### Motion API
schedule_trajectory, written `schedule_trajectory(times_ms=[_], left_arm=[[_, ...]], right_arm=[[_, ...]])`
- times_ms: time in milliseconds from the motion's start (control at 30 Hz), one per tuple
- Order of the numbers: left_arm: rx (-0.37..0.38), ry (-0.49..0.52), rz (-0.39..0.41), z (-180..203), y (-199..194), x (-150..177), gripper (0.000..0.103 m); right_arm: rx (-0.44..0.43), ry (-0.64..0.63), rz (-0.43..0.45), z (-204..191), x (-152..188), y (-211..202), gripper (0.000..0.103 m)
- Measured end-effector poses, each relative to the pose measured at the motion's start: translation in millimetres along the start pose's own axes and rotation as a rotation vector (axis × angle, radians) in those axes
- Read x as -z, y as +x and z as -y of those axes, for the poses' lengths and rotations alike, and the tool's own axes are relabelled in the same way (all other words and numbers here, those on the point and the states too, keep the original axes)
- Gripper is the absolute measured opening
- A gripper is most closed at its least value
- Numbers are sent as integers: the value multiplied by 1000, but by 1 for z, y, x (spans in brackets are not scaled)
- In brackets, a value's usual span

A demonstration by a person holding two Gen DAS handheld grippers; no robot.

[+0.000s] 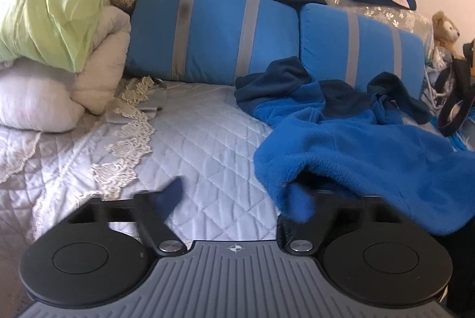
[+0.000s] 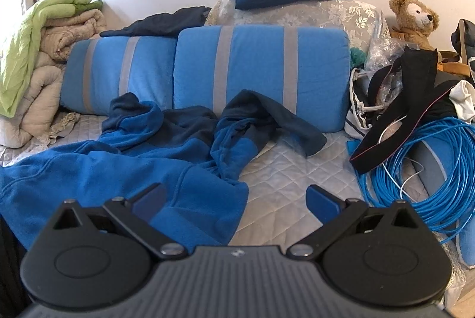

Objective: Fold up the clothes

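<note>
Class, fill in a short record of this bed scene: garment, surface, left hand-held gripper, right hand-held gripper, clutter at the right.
garment: blue fleece top, unfolded, sleeves sprawled towards the blue pillows
surface: quilted bedspread
left hand-held gripper: fleece hem draped over one finger, grip unclear
right hand-held gripper: open, one finger over the fleece
clutter at the right: coiled blue cable, teddy bear
</note>
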State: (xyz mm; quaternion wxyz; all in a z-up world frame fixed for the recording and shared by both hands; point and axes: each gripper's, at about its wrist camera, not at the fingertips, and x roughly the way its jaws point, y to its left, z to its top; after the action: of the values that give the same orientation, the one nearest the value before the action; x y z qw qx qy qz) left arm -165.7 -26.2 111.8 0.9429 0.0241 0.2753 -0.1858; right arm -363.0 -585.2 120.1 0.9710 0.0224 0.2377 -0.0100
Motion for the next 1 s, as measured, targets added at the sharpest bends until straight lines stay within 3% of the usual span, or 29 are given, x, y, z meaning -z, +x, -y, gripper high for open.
schedule_trajectory(times_ms=[133,267,433,800,1000], left_arm=[[33,-28,-6,4,5,-3,37],[30,8,11,13,6,-7,33],[26,63,18,25,6,-12,17],[-3,69,54,27,-4,-15,11],[2,67,54,27,-3,-16,11]], right_arm=[[-6,3,-6,-1,4,-2,103],[-4,16,-13,1,11,-3,103],[2,36,-22,4,17,-4,103],[35,30,-47,14,36,-17,103],[17,-58,-85,10,58,-21,103]])
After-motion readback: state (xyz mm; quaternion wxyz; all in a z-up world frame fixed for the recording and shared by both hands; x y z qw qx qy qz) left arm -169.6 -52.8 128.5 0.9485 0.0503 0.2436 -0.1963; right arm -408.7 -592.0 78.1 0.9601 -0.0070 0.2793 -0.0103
